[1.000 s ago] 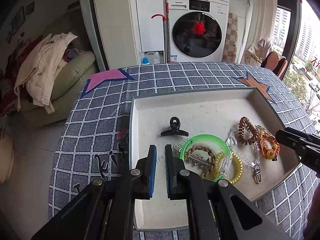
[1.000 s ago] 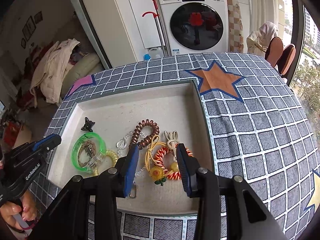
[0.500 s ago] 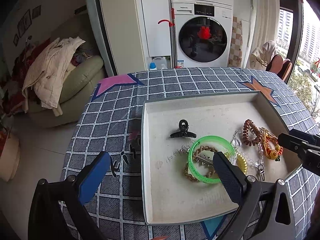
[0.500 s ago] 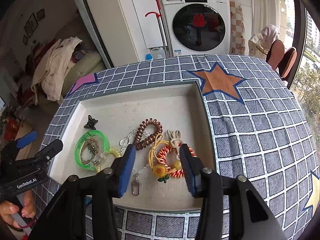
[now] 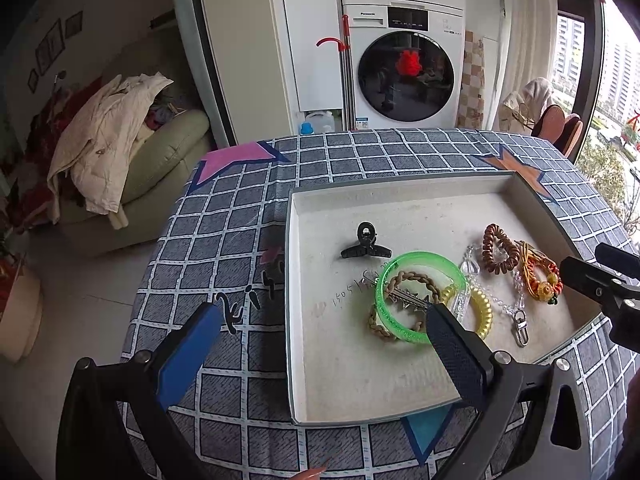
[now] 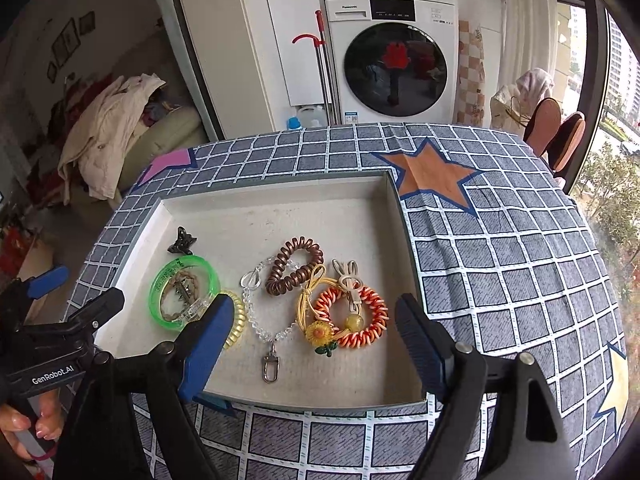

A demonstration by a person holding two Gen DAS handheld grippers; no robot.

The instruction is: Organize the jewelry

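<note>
Two tools, left tool and GenRobot.AI-marked right tool, gape wide, empty, facing a Panasonic washer.

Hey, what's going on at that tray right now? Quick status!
Left gripper open, empty. Right gripper open, empty, above the tray's near edge. Jewelry piled in tray: green bangle overlaps braided ring, yellow coil. Nothing picked yet.

"Panasonic" on the far white washing machine, "GenRobot.AI" on the left gripper body, handwritten digits "1505" on the tray floor, remainder illegible
</note>
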